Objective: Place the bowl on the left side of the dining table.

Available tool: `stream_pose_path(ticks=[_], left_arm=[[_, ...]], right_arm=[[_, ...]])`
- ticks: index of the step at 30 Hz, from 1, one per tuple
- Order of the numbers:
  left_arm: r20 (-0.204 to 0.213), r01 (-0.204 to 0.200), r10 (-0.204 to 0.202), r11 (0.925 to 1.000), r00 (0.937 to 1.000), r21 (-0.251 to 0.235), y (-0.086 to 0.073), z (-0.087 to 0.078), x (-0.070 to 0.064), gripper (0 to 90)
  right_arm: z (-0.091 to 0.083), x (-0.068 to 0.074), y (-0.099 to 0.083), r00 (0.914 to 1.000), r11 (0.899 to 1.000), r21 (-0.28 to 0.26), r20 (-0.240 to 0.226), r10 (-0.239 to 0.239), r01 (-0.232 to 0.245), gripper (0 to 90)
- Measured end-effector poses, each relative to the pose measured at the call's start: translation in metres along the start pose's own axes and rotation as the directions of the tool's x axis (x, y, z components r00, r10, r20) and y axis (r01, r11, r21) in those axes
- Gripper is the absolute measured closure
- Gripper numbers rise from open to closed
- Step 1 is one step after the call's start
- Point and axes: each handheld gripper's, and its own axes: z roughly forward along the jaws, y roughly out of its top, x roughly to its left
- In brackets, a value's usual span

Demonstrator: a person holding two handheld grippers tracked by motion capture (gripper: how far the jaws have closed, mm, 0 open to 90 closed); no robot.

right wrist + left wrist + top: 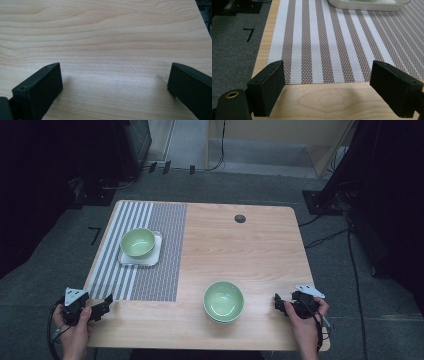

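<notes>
A pale green bowl (137, 242) sits on a white square plate (154, 257) on a striped placemat (150, 270) at the table's left. A second green bowl (223, 301) stands on bare wood near the front edge, in the middle. My left gripper (105, 305) rests at the front left corner, just short of the mat, open and holding nothing. In the left gripper view its jaws (327, 75) frame the mat's near edge (332, 45), with the plate's rim (367, 5) at the top. My right gripper (278, 304) lies right of the front bowl, open over bare wood (115, 75).
The wooden table (250, 250) has a dark round grommet (240, 218) near its back edge. Cables (325, 240) run over the grey carpet to the right, and black equipment (130, 145) stands behind the table at the left.
</notes>
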Motion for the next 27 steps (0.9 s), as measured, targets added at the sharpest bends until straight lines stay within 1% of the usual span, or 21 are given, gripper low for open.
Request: stream_pose_path(ticks=[2,5,7,8,9,15,20,23,27], left_arm=[[-0.009,-0.014,0.014,0.9999,0.9999,0.004,-0.0003,0.0007,-0.0009,12.3],[-0.012,-0.032,0.032,0.9994,0.9994,0.016,-0.0014,0.0023,-0.0028,12.3],[-0.013,-0.036,0.037,0.9992,0.9993,0.018,-0.0018,0.0030,-0.0033,12.3],[-0.017,-0.052,0.052,0.9981,0.9985,0.033,-0.0025,0.0043,-0.0046,12.3],[-0.018,-0.056,0.056,0.9979,0.9983,0.034,-0.0024,0.0044,-0.0051,12.3],[-0.014,-0.059,0.060,0.9970,0.9981,0.051,-0.0022,0.0057,-0.0055,12.3],[-0.023,-0.069,0.071,0.9959,0.9972,0.058,-0.0022,0.0063,-0.0068,12.3],[-0.035,-0.086,0.088,0.9942,0.9955,0.065,-0.0021,0.0071,-0.0092,12.3],[-0.035,-0.084,0.087,0.9944,0.9956,0.064,-0.0021,0.0071,-0.0092,12.3]], right_arm=[[0.0001,-0.0002,0.0000,1.0000,1.000,-0.001,0.000,-0.002,0.002,0.0],[0.0000,0.0000,0.0000,1.0000,1.000,0.000,0.000,0.000,0.000,0.0],[0.0000,0.0000,0.0000,1.0000,1.000,0.000,0.000,0.000,0.000,0.0],[0.0001,-0.0002,0.0000,1.0000,1.000,-0.001,0.000,-0.002,0.002,0.0],[0.0001,-0.0001,0.0000,1.0000,1.000,-0.001,0.000,-0.001,0.001,0.0],[0.0000,0.0000,0.0000,1.0000,1.000,0.000,0.000,0.000,0.000,0.0],[0.0000,0.0000,0.0000,1.0000,1.000,0.000,0.000,0.000,0.000,0.0],[0.0000,0.0000,0.0000,1.0000,1.000,0.000,0.000,0.000,0.000,0.0],[0.0000,-0.0001,-0.0001,1.0000,1.000,0.000,0.000,-0.001,0.001,0.0]])
